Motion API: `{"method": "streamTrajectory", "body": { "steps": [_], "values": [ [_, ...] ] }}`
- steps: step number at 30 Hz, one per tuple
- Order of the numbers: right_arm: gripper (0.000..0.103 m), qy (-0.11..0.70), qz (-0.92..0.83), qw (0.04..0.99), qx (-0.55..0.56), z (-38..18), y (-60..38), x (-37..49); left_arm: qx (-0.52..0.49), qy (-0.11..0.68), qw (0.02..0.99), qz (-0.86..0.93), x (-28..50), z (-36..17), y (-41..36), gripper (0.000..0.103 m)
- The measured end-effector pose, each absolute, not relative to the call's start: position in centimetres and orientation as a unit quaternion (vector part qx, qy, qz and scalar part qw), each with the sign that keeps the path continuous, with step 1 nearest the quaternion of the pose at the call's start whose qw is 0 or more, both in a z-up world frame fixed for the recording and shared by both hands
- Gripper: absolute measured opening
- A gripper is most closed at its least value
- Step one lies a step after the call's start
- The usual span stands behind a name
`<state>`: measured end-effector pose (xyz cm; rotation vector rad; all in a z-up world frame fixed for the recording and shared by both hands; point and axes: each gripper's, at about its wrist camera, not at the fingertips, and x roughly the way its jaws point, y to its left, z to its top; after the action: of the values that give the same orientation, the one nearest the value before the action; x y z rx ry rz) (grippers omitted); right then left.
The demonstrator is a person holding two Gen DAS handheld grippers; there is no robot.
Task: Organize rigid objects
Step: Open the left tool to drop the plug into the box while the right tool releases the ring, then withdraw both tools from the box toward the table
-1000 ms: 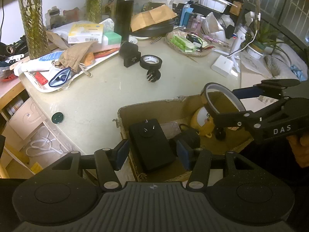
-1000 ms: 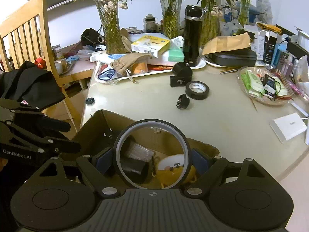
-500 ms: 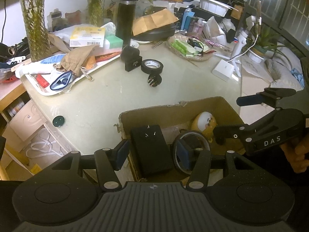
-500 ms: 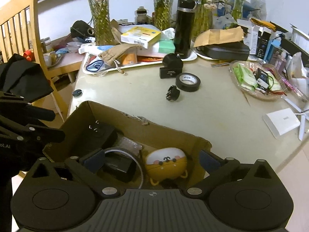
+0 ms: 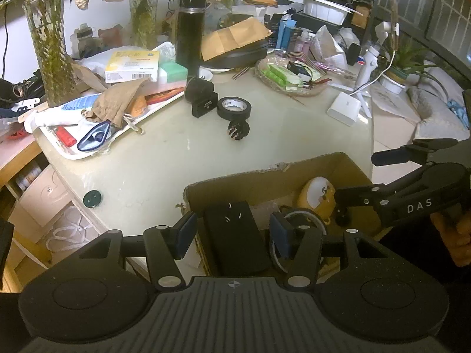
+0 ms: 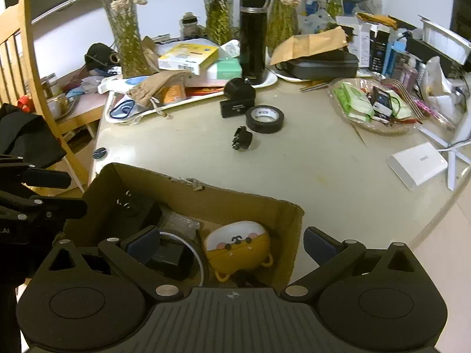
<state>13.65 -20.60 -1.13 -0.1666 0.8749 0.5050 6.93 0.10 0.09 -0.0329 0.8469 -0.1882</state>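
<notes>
A cardboard box (image 5: 265, 176) (image 6: 235, 203) stands at the table's near edge. In it lie a black charger block (image 5: 235, 235) (image 6: 138, 209), a yellow round toy (image 5: 316, 195) (image 6: 238, 248) and a grey ring (image 5: 303, 214) (image 6: 191, 250). My left gripper (image 5: 232, 232) is open over the box, straddling the charger block. My right gripper (image 6: 231, 242) is open over the box, above the toy, holding nothing. On the table beyond lie a black tape roll (image 5: 234, 107) (image 6: 264, 118), a small black plug (image 5: 238, 129) (image 6: 242, 141) and a black camera-like block (image 5: 201, 100) (image 6: 238, 97).
A white tray (image 5: 88, 153) of clutter is at the left, with a tall black flask (image 5: 188, 35) (image 6: 253, 35) behind. A basket of packets (image 6: 374, 106) and a white box (image 6: 418, 163) are at the right. A wooden chair (image 6: 26, 88) stands left.
My right gripper opened and let the grey ring drop into the box, then drew back slightly. The left gripper stayed over the charger block.
</notes>
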Motion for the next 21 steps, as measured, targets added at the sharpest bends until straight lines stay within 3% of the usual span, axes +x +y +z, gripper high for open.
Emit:
{"method": "streamTrajectory", "body": {
  "steps": [17, 18, 19, 21],
  "values": [
    [0.103, 0.433, 0.21, 0.874, -0.067, -1.0, -20.9, 15.9, 0.0, 0.39, 0.917, -0.083, 8.9, 0.3, -0.3, 0.055],
    [0.103, 0.433, 0.206, 0.875, -0.064, -1.0, -21.0, 16.1, 0.001, 0.39, 0.917, -0.079, 9.1, 0.3, -0.3, 0.059],
    [0.103, 0.431, 0.203, 0.877, -0.062, -0.9, -21.0, 16.3, 0.001, 0.39, 0.918, -0.076, 9.3, 0.2, -0.4, 0.07],
    [0.103, 0.43, 0.2, 0.879, -0.057, -0.9, -21.1, 16.7, 0.0, 0.384, 0.921, -0.067, 9.5, 0.2, -0.4, 0.077]
  ]
}}
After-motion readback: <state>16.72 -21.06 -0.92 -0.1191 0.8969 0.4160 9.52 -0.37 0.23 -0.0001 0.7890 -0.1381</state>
